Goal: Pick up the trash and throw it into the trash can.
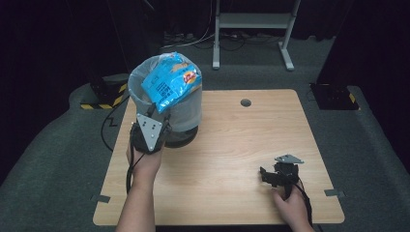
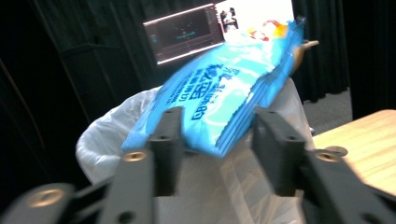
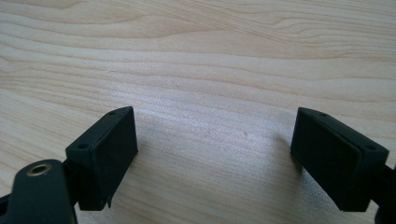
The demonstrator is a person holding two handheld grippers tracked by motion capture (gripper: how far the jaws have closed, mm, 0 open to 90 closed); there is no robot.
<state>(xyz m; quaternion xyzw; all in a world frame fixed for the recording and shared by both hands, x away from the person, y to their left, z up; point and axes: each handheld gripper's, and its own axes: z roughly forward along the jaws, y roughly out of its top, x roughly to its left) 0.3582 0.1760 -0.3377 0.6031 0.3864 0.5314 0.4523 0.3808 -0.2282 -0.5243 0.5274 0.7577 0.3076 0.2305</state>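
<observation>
In the high view, a blue snack bag (image 1: 170,81) lies tilted across the mouth of a grey bin (image 1: 186,113) lined with a clear plastic bag, standing at the far left of the wooden table (image 1: 232,145). Its lower corner points toward the left gripper (image 1: 158,116), which is held just at the bin's near rim. The bag has reached the bin but appears to rest on top rather than inside, so dropping or pushing it in seems to be what remains. The right gripper (image 1: 270,176) rests low near the table's front right, well apart from the bin. In the left gripper view, the snack bag (image 2: 219,102) sits between and just beyond the spread jaws (neither pad visibly presses it), so the gripper looks released; the liner (image 2: 107,135) billows white beneath, and the bin's interior cannot be seen. In the right gripper view, the jaws stand wide apart over bare wood (image 3: 210,70), holding nothing.
</observation>
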